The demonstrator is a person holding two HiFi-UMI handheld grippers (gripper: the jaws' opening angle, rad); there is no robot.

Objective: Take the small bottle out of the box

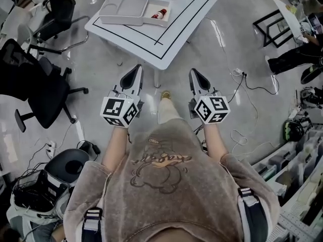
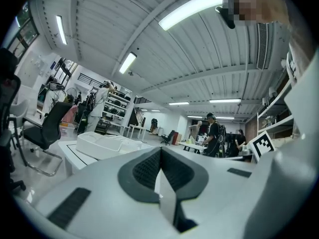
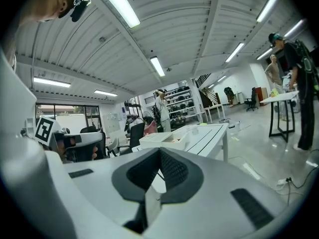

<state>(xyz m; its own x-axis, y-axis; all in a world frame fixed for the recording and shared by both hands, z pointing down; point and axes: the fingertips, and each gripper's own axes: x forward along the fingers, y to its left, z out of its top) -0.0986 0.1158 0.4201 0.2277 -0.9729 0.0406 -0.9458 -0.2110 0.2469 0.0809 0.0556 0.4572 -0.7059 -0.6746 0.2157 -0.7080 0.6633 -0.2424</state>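
- One white table (image 1: 187,19) with a black outline stands ahead of the person.
- Two black office chairs (image 1: 43,92) stand on the floor to the table's left.
- One white box (image 1: 126,8), divided into compartments, sits on the table's left part.
- Two grippers are held side by side, short of the table's near corner. The left gripper (image 1: 137,68) has its jaws pressed together on nothing, and the right gripper (image 1: 194,73) is likewise closed and empty.
- One small bottle (image 1: 159,14), red and white, lies in the box's right-hand compartment, beyond both claws and well apart from them.
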